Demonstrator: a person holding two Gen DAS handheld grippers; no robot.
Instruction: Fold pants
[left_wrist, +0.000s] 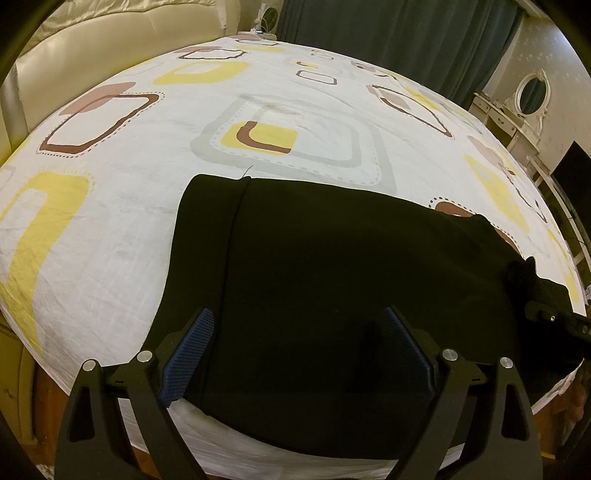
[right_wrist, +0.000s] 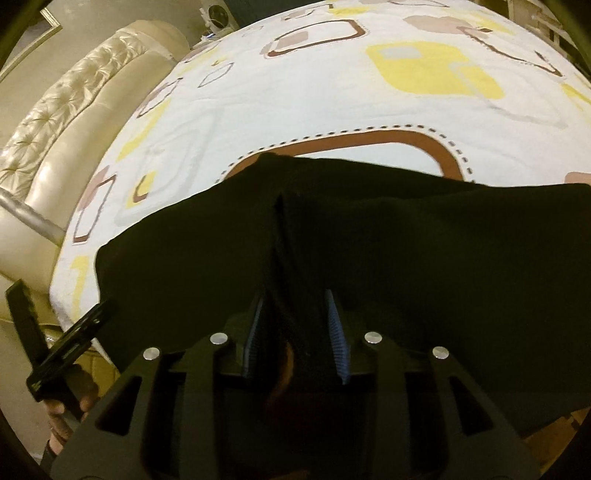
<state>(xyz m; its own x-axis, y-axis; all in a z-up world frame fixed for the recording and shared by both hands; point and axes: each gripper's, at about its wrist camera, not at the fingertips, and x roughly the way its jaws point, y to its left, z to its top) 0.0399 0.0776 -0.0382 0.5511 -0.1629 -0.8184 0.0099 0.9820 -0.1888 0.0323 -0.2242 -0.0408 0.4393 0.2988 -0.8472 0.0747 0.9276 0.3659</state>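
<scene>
Black fabric pants (left_wrist: 332, 288) are lying flat on a white bedsheet printed with yellow, brown and grey rounded squares (left_wrist: 122, 221), filling the lower centre and right of the left wrist frame. One straight hem edge is sitting at upper centre of the cloth, with a vertical seam or fold line running down just right of it.

Left gripper (left_wrist: 295, 354), black frame with blue ribbed pads (left_wrist: 190, 360), is sitting at the bottom of its frame with jaws spread wide. Left pad is over the cloth's left edge, right pad is over the cloth itself. Nothing is sitting between them; can't tell whether they're touching the fabric.

Right gripper (right_wrist: 295, 339) is at bottom centre of the right wrist frame, jaws nearly closed and pinching a raised ridge of the pants (right_wrist: 369, 251) between the blue pads (right_wrist: 338, 343). Cloth is bunching up into a vertical crease (right_wrist: 279, 221) running away from the pinch toward mid-frame.

In the right wrist view the left gripper (right_wrist: 66, 343) is showing at the lower left edge, with part of the person's hand (right_wrist: 64, 413) below it. In the left wrist view the right gripper (left_wrist: 557, 321) is peeking in at the right edge, sitting on the dark cloth.

Cream tufted leather headboard (right_wrist: 62, 122) is running along the upper left of the right wrist frame. Dark green curtains (left_wrist: 399, 40) are hanging at top centre of the left wrist frame, with a white dressing table with oval mirror (left_wrist: 524, 99) at upper right.
</scene>
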